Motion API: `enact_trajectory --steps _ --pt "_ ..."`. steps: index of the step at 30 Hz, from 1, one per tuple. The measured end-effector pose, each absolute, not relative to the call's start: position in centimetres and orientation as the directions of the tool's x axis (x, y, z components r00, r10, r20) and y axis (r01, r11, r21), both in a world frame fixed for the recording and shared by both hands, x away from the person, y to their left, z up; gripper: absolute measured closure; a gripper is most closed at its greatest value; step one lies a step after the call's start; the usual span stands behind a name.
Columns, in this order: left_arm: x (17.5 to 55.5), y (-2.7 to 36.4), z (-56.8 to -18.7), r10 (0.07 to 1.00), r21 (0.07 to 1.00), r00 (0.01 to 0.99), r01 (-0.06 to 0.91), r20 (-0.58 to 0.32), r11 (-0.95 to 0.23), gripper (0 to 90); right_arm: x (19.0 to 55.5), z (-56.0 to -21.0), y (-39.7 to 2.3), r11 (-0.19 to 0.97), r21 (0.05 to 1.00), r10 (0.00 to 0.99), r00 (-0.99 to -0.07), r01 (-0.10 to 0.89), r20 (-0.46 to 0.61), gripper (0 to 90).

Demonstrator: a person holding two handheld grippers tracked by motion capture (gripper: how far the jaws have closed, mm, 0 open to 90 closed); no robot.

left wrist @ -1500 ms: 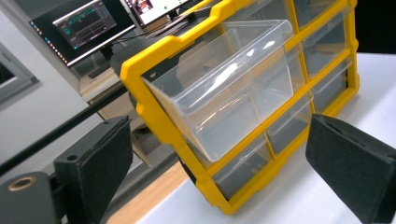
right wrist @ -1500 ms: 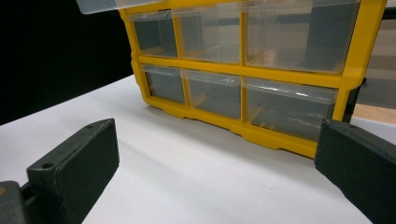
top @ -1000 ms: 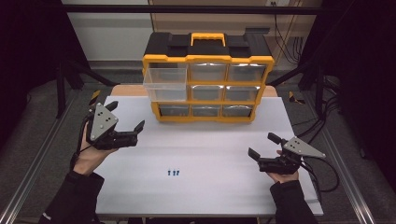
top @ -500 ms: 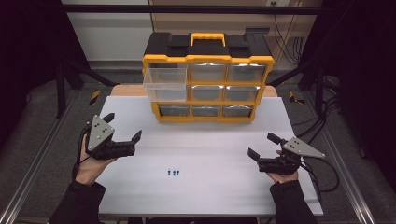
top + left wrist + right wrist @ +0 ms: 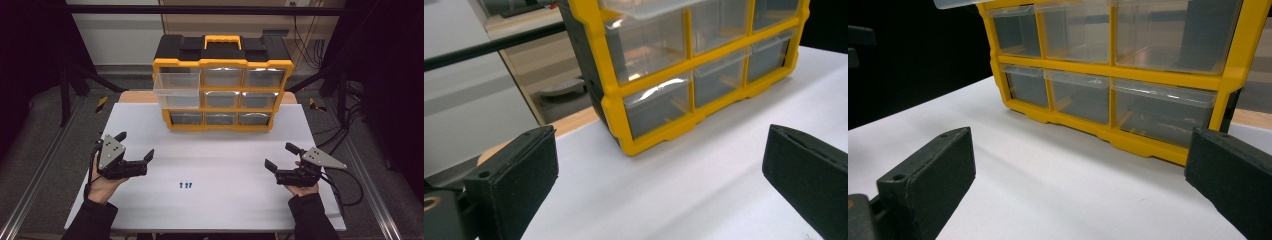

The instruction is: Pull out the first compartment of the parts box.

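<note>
Screws point(image 5: 185, 185) lie between left gripper point(image 5: 136, 148) and right gripper point(image 5: 280, 156), both wide open, empty; no legible labels.

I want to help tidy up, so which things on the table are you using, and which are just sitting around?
Being used:
- left gripper, open
- right gripper, open
- small blue pieces on the white table, between the grippers
- yellow drawer box, with its top-left clear drawer pulled out

Just sitting around:
- cables on the floor to the right
</note>
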State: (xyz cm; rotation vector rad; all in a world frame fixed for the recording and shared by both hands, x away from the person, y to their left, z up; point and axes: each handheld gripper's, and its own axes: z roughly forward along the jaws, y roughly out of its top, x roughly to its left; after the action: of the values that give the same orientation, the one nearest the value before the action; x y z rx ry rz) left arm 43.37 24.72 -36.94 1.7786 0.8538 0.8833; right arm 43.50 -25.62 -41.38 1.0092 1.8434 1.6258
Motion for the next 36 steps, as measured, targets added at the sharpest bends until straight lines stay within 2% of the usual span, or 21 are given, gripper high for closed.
enact_trajectory --steps 10,23,36 --pt "43.2 24.3 -38.4 0.822 0.938 0.542 0.163 0.175 -0.307 0.7 43.4 -41.4 -25.6 0.03 0.978 0.783 -0.614 0.208 0.106 0.6" --pt "43.2 23.2 -40.2 0.801 0.934 0.591 0.227 0.093 -0.276 0.2 43.4 -41.6 -25.4 0.038 0.976 0.784 -0.612 0.216 0.105 0.5" --pt "43.1 21.2 -42.0 0.775 0.906 0.624 0.264 0.1 -0.33 0.3 43.3 -41.7 -25.2 0.039 0.975 0.783 -0.613 0.221 0.108 0.5"
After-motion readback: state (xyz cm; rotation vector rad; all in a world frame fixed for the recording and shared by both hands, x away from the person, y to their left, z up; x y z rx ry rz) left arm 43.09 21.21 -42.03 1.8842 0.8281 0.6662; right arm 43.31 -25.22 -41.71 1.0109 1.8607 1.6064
